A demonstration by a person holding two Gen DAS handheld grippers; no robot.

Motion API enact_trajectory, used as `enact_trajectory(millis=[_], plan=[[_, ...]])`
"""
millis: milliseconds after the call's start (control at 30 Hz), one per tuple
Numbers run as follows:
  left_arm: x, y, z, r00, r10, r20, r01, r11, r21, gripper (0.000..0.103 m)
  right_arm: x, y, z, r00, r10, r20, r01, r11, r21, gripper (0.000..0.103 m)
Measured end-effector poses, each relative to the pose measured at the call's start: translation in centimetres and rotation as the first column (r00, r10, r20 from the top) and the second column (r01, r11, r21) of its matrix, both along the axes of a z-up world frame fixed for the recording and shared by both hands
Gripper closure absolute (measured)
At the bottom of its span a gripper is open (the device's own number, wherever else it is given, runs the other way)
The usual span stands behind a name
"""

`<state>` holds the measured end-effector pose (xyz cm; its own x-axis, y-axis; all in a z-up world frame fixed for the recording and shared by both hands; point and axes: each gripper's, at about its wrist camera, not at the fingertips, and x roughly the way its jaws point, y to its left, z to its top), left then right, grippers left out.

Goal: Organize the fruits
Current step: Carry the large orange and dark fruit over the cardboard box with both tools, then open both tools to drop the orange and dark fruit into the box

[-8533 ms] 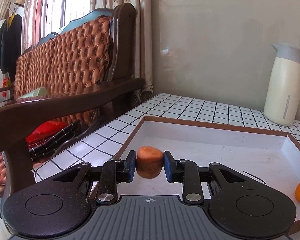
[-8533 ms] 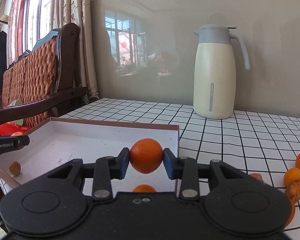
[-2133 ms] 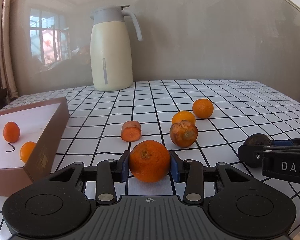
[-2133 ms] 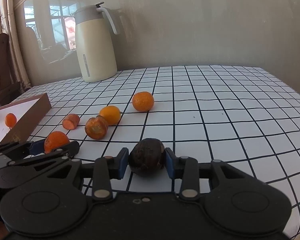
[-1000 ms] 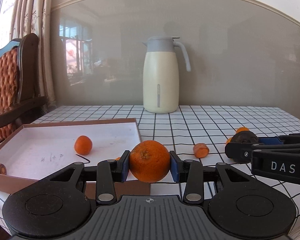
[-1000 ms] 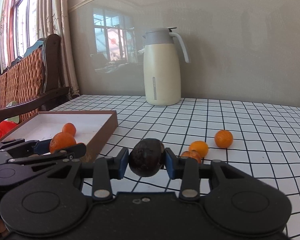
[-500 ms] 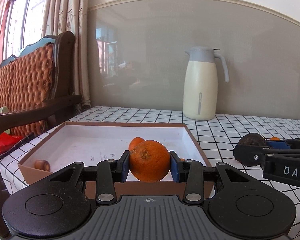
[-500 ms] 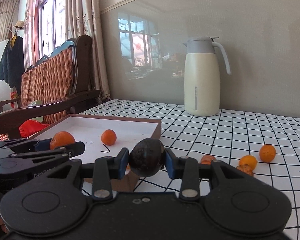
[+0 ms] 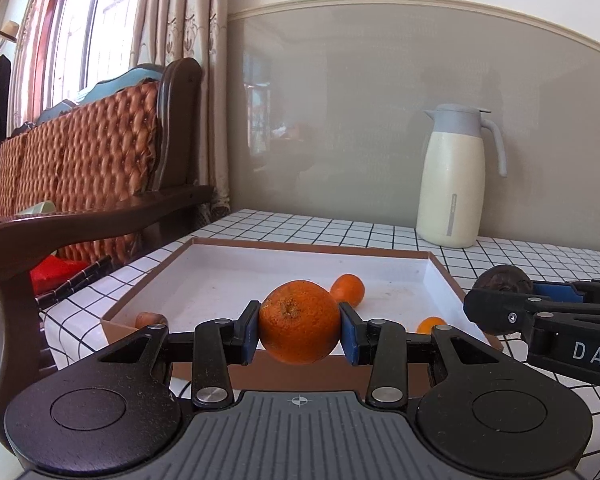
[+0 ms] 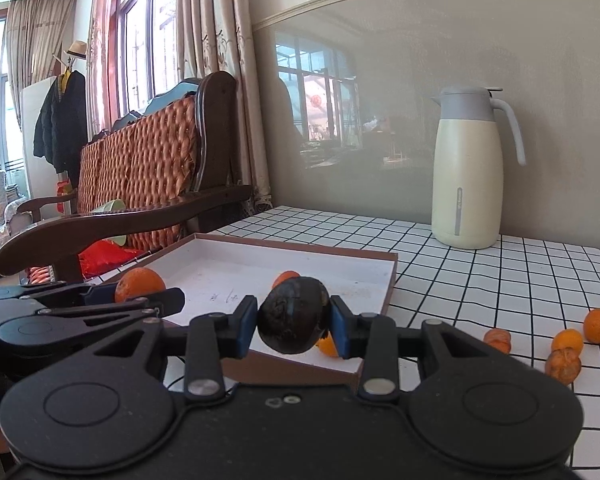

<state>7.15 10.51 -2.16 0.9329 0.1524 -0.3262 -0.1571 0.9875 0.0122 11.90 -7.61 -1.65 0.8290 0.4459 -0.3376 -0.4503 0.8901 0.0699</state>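
Note:
My left gripper is shut on an orange, held just before the near rim of the brown box with a white inside. In the box lie a small orange, another small one and a brownish piece. My right gripper is shut on a dark, blackish fruit, near the box's front right corner. The right gripper and its dark fruit show at the right of the left wrist view; the left gripper's orange shows at the left of the right wrist view.
A cream jug stands at the back of the checked table. Several small oranges lie loose on the table at the right. A wooden sofa with a quilted orange back stands left of the table.
Both grippers have swung left with their fruit, from facing the jug and table to facing the box and sofa. The box now lies straight ahead of both. Grips are unchanged.

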Motion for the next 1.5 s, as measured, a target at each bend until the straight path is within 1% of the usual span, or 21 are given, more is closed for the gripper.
enact_trajectory(millis=[267,500,700,1000,1167,1333,1500], plan=[[-0.2,2.5,0.4,0.998,0.051,0.02,-0.051,0.999,-0.008,0.062,0.1,2.0,0.1,0.999,0.01,0.048,-0.01,1.0,-0.002,0.073],[0.8,4.0,0.9,0.996,0.076,0.041,-0.076,0.997,0.001,0.062,1.3,2.8,0.0,0.999,-0.017,0.047,0.017,1.0,0.019,0.073],[2.1,5.1,0.8,0.996,0.088,0.03,-0.088,0.996,0.003,0.062,2.7,2.9,-0.3,0.998,-0.056,0.039,0.055,0.998,0.036,0.073],[5.2,6.9,0.8,0.995,0.102,0.023,-0.102,0.995,0.023,0.062,4.6,3.2,-1.1,0.993,-0.12,0.02,0.119,0.992,0.03,0.073],[6.3,7.6,0.5,0.995,0.102,0.007,-0.102,0.995,0.007,0.062,5.3,3.5,-1.5,0.989,-0.15,0.014,0.15,0.989,0.017,0.073],[7.2,8.0,0.1,0.995,0.098,-0.006,-0.098,0.995,0.016,0.062,6.2,3.6,-2.0,0.984,-0.179,-0.004,0.179,0.984,0.014,0.073],[8.2,8.5,-0.4,0.995,0.098,-0.025,-0.098,0.995,0.006,0.062,7.3,3.7,-2.2,0.978,-0.208,-0.013,0.208,0.978,0.006,0.073]])
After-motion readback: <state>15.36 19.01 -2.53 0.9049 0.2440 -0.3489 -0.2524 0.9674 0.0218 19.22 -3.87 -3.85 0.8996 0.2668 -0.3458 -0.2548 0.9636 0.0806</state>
